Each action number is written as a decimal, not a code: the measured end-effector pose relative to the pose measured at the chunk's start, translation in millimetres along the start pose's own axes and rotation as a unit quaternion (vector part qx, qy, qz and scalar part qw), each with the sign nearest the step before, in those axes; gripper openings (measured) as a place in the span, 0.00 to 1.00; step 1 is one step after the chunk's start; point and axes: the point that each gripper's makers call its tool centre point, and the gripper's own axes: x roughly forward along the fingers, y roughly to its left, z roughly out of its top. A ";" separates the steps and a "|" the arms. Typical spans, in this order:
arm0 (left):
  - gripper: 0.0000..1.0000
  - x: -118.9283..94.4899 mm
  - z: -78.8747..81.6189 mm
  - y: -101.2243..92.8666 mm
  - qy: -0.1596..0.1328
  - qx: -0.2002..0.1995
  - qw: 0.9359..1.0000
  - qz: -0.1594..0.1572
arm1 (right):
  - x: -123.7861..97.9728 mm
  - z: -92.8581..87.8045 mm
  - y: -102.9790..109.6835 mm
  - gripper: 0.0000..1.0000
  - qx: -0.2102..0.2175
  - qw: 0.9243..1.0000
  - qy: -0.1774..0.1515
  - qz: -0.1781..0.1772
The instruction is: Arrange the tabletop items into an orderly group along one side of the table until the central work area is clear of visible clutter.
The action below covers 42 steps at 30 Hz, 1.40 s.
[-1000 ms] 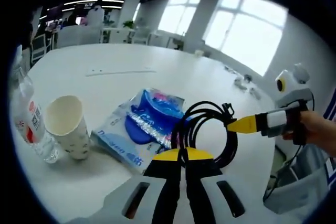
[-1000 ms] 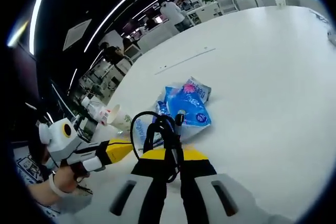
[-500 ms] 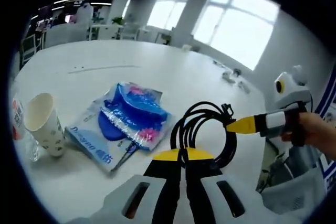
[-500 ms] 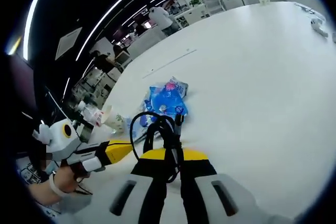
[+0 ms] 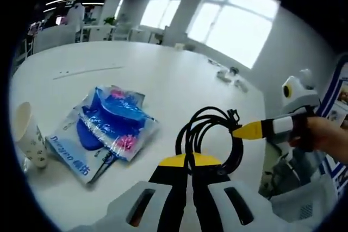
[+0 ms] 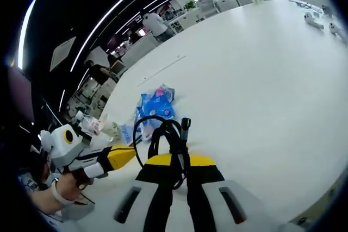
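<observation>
While the broad white round table [image 5: 163, 80] spreads under both views, a blue plastic packet with printed lettering [image 5: 103, 129] lies flat on it, with a white patterned paper cup [image 5: 24, 134] standing upright well to one side of the packet. A coiled black cable [image 5: 209, 134] hangs above the tabletop, pinched at both ends: the left gripper [image 5: 189, 161] has its yellow-tipped jaws closed on one side of the loop, and the right gripper [image 6: 178, 160] is clamped likewise on the other. In the right gripper view the packet [image 6: 155, 107] sits beyond the coil [image 6: 163, 137].
</observation>
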 end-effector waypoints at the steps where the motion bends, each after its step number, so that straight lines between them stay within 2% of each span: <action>1: 0.00 1.5 0.2 -1.2 0.000 0.000 1.000 -0.001 | -1.0 0.6 -2.1 0.04 0.000 1.000 0.000 -0.002; 19: 0.00 32.1 3.0 -18.1 0.014 0.016 0.999 -0.029 | -8.2 7.4 -29.5 0.04 0.010 1.000 0.006 -0.023; 37: 0.00 42.0 -8.5 -19.4 0.034 0.011 0.999 -0.036 | -2.0 -0.3 -47.8 0.04 0.017 0.999 0.024 -0.033; 42: 0.00 44.1 -11.7 -20.3 0.039 0.013 0.998 -0.037 | 0.5 -2.0 -53.2 0.04 0.006 0.999 0.030 -0.041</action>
